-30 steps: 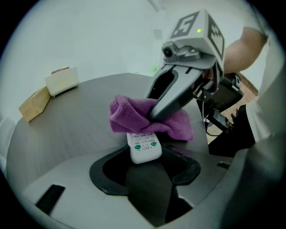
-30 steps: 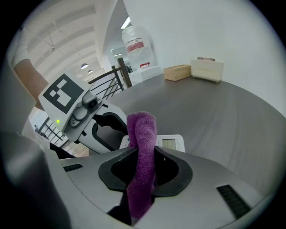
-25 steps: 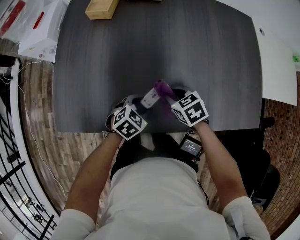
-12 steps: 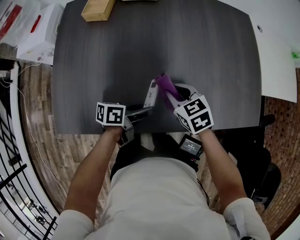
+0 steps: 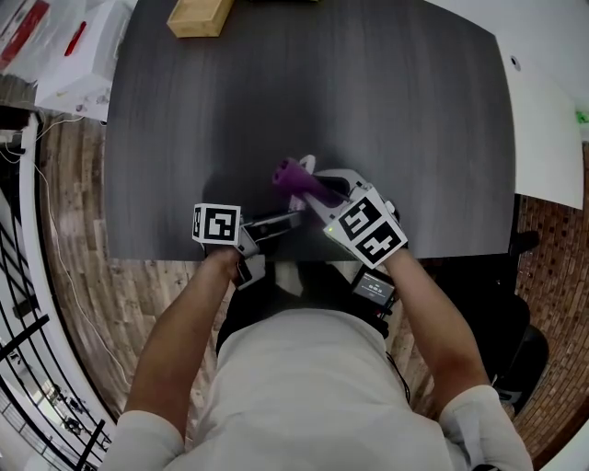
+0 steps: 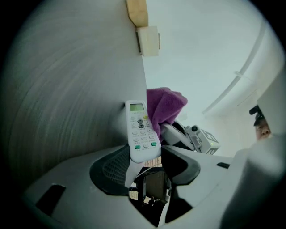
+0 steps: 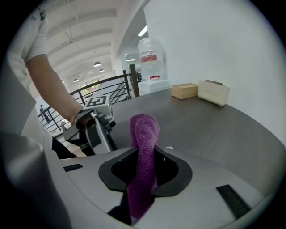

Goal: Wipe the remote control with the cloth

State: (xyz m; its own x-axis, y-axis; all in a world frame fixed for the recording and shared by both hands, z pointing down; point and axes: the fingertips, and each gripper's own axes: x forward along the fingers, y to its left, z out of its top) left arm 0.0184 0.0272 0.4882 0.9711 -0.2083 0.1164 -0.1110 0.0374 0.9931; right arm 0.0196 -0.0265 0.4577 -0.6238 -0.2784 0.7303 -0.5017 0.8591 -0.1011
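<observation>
Head view: both tools work over the near edge of the dark table (image 5: 276, 83), well clear of the wooden block (image 5: 198, 15) at the far side. The left gripper (image 5: 290, 219) points roughly level, toward the right gripper (image 5: 324, 190), which angles down from the other side. The purple cloth (image 5: 299, 178) covers most of the remote control (image 5: 306, 164); only a white tip shows. Left gripper view: jaws part-open, clamped on the remote's (image 6: 141, 129) bottom end. Its long axis runs straight out along the gripper's pointing line, keypad facing the camera, display at the far end. The cloth (image 6: 164, 105) sits against the remote's right edge near that end; it looks like contact, but I can't confirm. Right gripper view: jaws nearly together, pinching the cloth (image 7: 144, 152), which stands up as a folded wad past the tips; the remote is barely visible here. Key relation: the remote is just to the cloth's left, so I'd expect the next stroke to run lengthwise over the keypad, with the right hand moving and the left bracing. Containers: a beige box (image 7: 213, 92) beside the block; contents not visible, nothing in play.
</observation>
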